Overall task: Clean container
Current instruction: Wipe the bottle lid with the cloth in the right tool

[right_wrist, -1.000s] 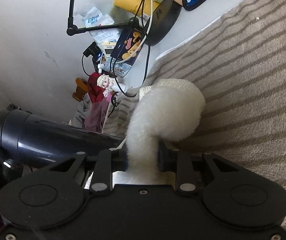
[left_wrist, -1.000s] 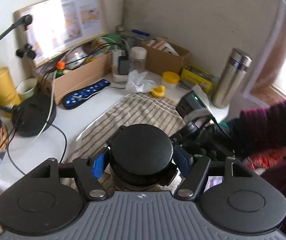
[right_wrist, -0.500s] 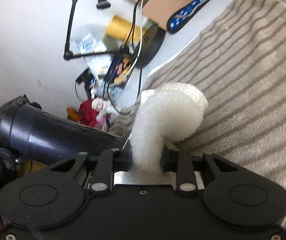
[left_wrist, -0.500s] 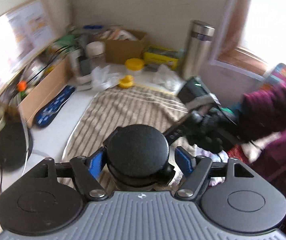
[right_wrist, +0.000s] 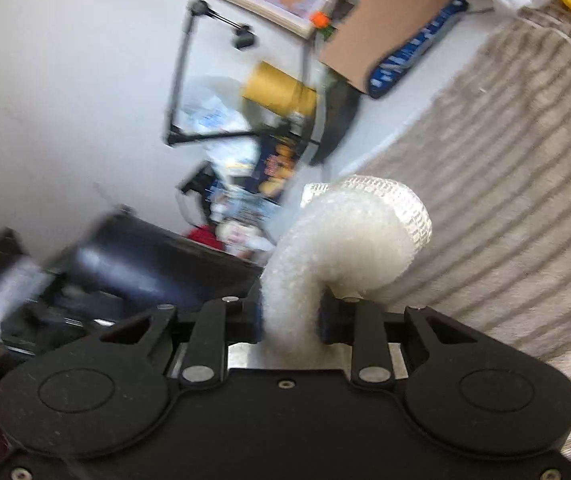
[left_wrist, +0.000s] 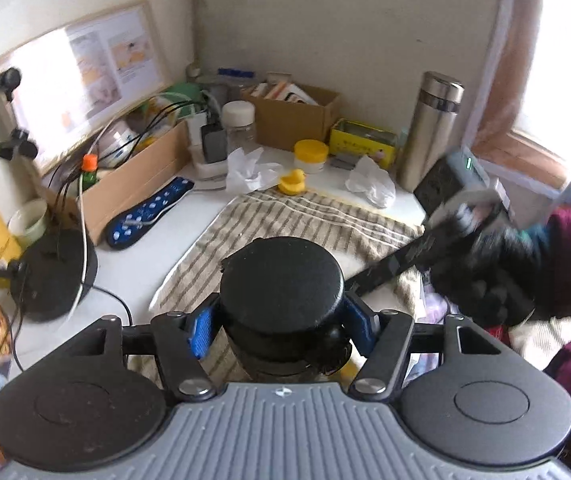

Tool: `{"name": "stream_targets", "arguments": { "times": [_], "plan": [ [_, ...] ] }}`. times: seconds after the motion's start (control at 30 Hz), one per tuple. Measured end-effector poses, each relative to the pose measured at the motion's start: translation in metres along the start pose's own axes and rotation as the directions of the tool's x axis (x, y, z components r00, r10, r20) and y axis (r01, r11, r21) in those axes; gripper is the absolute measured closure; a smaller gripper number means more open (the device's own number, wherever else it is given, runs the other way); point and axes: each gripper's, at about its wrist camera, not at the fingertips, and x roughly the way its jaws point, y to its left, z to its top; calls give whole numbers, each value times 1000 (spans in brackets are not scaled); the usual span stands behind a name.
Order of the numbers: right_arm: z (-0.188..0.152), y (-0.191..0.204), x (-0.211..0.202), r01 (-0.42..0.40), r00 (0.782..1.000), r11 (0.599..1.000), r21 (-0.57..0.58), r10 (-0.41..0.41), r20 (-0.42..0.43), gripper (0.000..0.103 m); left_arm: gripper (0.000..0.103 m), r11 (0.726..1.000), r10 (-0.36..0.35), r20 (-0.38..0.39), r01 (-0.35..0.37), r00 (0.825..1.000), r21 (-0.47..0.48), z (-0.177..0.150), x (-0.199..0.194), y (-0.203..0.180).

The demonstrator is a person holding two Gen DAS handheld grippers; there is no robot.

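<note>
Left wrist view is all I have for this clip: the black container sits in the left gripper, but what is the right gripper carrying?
Observer: The right gripper is shut on a white sponge, which curls over to one side.
Operator: Is the sponge on the container?
Observer: Not visibly. Its free end hangs over the striped towel, and the black container lies apart at the picture's left, blurred.

We see the black container (left_wrist: 281, 280) only from its lid end; its body is hidden behind the left claw (left_wrist: 281, 326). In the right wrist view it (right_wrist: 153, 264) smears with blur, and the sponge's (right_wrist: 341, 240) base hides between the right claw's (right_wrist: 291, 316) fingers.
</note>
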Motion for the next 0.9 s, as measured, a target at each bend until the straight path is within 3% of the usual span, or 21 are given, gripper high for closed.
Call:
{"name": "stream_targets", "arguments": {
  "times": [0.13,0.47,0.63,0.9],
  "plan": [
    [9,20,-9,-96,995,995,-3,96,39,77,40,1000,-22,6,22,1000,21,-1,1,1],
    [31,55,-10,-217,973,976,-32,218,71,77,40,999,-43,20,43,999,23,-3,3,2],
    [26,43,-1,-134,990,991,-13,135,38,77,40,999,-36,20,35,999,14,-3,3,1],
    [13,19,7,-93,995,993,70,90,50,77,40,1000,-26,21,27,999,-1,-3,3,2]
  ]
}}
